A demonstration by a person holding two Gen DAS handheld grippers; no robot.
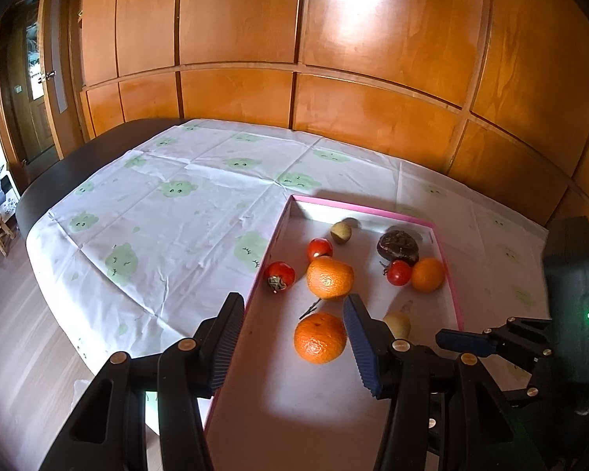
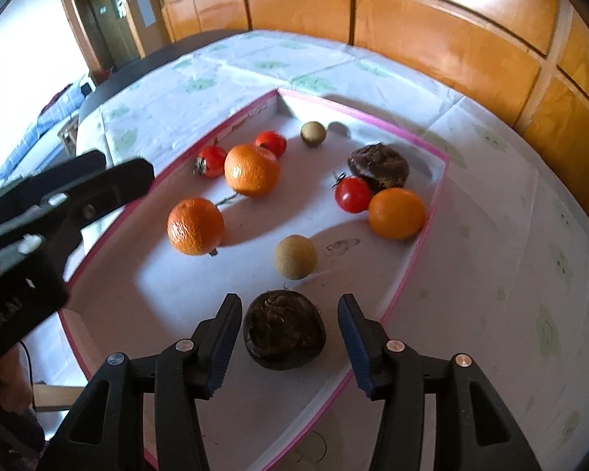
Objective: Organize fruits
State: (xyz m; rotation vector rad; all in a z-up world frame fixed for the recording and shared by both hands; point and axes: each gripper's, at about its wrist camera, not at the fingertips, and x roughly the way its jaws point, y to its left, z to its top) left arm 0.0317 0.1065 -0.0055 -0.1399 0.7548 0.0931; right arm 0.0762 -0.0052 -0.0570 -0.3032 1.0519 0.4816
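Fruit in a tray on a table

The tray [image 2: 412,259] lies on a cloth [image 1: 169,212] on the table [image 1: 59,172], with a wall [image 1: 333,59] behind. In the right wrist view, a rough round fruit [image 2: 284,329] lies nearest, between the right gripper's [image 2: 290,337] fingers but not touching them. Behind it lies a small ball fruit [image 2: 295,256]. To the left are two oranges [image 2: 195,226], one behind the other. To the right, an orange [image 2: 397,213] touches a tomato [image 2: 352,194].
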